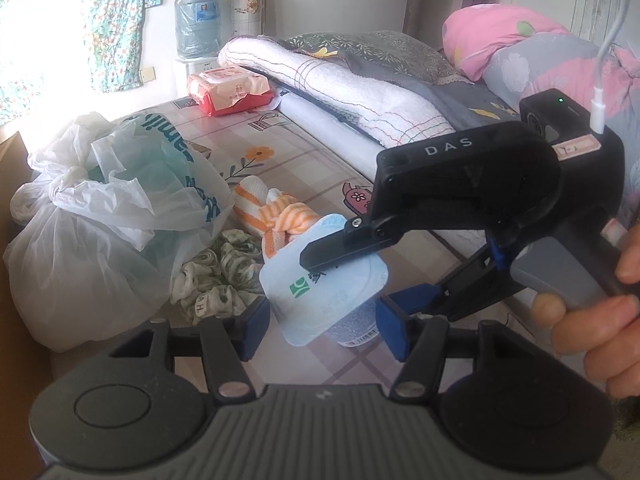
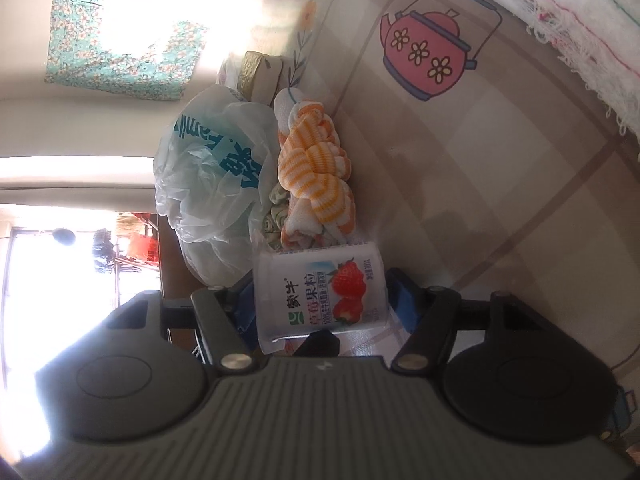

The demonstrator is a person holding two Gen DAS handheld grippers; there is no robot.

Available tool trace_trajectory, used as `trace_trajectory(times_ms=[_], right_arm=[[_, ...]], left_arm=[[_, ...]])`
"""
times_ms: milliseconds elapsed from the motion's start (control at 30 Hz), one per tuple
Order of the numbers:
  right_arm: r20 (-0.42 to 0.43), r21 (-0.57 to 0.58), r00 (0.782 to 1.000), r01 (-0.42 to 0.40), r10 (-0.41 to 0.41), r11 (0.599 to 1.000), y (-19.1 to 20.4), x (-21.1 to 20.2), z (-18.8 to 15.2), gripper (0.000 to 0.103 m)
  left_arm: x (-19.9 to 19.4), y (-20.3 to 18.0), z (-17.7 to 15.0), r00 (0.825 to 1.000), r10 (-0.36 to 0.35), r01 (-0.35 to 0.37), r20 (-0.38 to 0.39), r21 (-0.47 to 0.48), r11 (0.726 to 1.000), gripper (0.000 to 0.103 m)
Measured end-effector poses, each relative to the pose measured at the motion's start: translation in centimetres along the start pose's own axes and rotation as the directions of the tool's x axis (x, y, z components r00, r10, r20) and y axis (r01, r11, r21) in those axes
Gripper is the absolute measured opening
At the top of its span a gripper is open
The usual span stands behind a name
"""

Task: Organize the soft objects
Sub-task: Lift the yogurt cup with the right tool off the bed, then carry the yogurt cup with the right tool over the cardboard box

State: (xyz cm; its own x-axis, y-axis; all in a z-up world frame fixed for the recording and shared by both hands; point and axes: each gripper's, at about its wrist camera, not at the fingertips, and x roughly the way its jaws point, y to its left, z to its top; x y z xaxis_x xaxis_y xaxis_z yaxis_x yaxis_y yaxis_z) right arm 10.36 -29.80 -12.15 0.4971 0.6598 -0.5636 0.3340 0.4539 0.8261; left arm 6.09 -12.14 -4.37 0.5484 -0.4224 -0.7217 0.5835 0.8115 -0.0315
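Observation:
A strawberry yogurt cup (image 1: 332,292) with a pale blue foil lid stands on the patterned sheet. My right gripper (image 2: 326,300), turned on its side, is shut on the yogurt cup (image 2: 320,292), one finger on the lid, one under the base. My left gripper (image 1: 326,320) is open, its blue pads either side of the cup without touching. Behind lie an orange-striped knotted cloth (image 1: 276,212) and a green-patterned scrunchie-like fabric (image 1: 216,276); both also show in the right wrist view, the cloth (image 2: 316,176) and the fabric (image 2: 276,216).
Tied plastic bags (image 1: 112,224) fill the left side. A red tissue pack (image 1: 232,90) sits at the back. A rolled white quilt (image 1: 336,84) and pink pillow (image 1: 496,36) line the right. The printed sheet (image 2: 460,184) lies beyond the cup.

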Motion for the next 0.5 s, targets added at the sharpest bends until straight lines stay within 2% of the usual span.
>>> trace_trajectory(times_ms=[200,300,367,500], right_arm=[[0.094,-0.074,0.994,0.062,-0.055,0.995,0.2,-2.9,0.3,0.07],[0.136,-0.096,0.99,0.055,-0.042,0.994,0.0,-4.3,-0.1,0.07],[0.153,-0.106,0.987,0.057,-0.04,0.993,-0.1,-4.8,-0.5,0.066],[0.156,-0.109,0.988,0.028,-0.011,0.994,-0.3,-4.8,-0.9,0.049]], left_arm=[[0.2,-0.8,-0.2,1.0,-0.024,0.024,-0.005,0.015,1.0,0.062],[0.3,-1.4,-0.5,1.0,-0.013,0.013,0.0,0.048,0.999,0.062],[0.3,-1.6,-0.5,1.0,-0.009,0.009,0.007,0.064,0.998,0.062],[0.6,-1.7,-0.2,1.0,-0.019,0.018,0.013,0.082,0.996,0.062]])
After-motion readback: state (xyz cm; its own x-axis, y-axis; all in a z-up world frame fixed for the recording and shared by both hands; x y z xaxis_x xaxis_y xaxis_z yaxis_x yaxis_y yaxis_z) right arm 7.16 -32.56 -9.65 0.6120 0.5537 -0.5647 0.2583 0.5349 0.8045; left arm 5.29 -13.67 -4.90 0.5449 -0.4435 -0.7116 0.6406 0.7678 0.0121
